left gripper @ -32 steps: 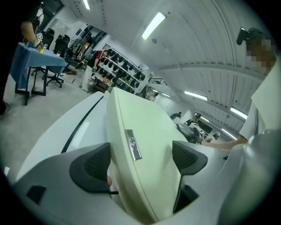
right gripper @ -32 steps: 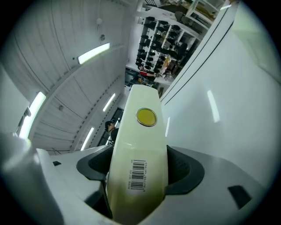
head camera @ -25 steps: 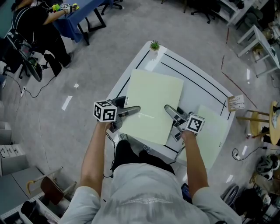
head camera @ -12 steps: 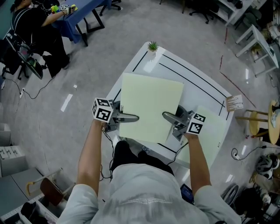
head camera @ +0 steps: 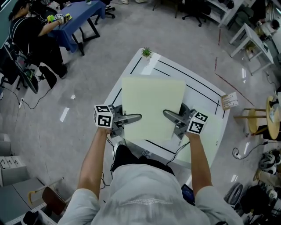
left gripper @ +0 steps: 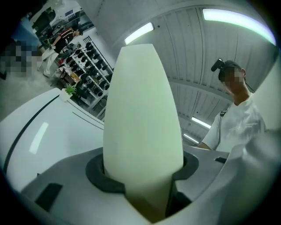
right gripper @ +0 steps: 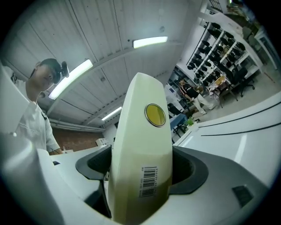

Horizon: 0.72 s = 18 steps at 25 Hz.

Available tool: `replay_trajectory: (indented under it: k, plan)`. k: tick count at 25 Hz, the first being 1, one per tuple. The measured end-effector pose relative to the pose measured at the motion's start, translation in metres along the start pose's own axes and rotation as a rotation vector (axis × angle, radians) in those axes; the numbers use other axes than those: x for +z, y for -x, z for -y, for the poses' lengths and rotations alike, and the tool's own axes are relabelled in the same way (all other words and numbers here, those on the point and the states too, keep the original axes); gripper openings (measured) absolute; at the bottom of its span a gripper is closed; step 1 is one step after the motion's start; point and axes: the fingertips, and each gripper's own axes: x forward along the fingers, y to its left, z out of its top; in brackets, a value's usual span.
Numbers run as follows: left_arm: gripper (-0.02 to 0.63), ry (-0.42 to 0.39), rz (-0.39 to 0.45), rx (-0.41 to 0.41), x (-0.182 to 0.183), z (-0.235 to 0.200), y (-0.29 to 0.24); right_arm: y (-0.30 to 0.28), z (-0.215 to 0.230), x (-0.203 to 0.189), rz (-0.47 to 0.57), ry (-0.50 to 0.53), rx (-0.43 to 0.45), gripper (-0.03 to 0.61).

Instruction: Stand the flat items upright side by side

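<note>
The board (head camera: 151, 107) has come up
The left gripper (head camera: 137, 117) just squeezed closed on it (the right gripper (head camera: 167, 115) pinches it too); next, stand it.

Grey floor (head camera: 88, 66) surrounds a white table (head camera: 199, 90); blue table (head camera: 81, 11) beyond.

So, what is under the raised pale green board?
Under the raised board show the white table and, rightward, part of a second green board. The table's middle is covered.

Pale green board (head camera: 151, 107) — white table (head camera: 203, 99) with black lines.
</note>
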Motion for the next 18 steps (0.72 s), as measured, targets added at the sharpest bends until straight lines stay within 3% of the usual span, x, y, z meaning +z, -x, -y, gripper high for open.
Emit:
replay_trajectory:
  k: [6,10,14,18]
  plan:
    - [0.27,-0.104,0.0,0.015,0.025,0.02,-0.015,0.019,-0.007,0.032,0.04,0.11,-0.108,0.403]
    - [0.27,-0.202,-0.001,0.057,0.048,0.031,-0.029,0.041,-0.008,0.064,0.126,0.207,-0.237,0.403]
    - [0.27,-0.303,0.004,0.183,0.065,0.025,-0.041,0.087,-0.009,0.097,0.276,0.271,-0.42,0.353]
    - [0.275,-0.395,0.03,0.39,0.077,0.003,-0.05,0.127,-0.001,0.098,0.228,0.363,-0.638,0.262]
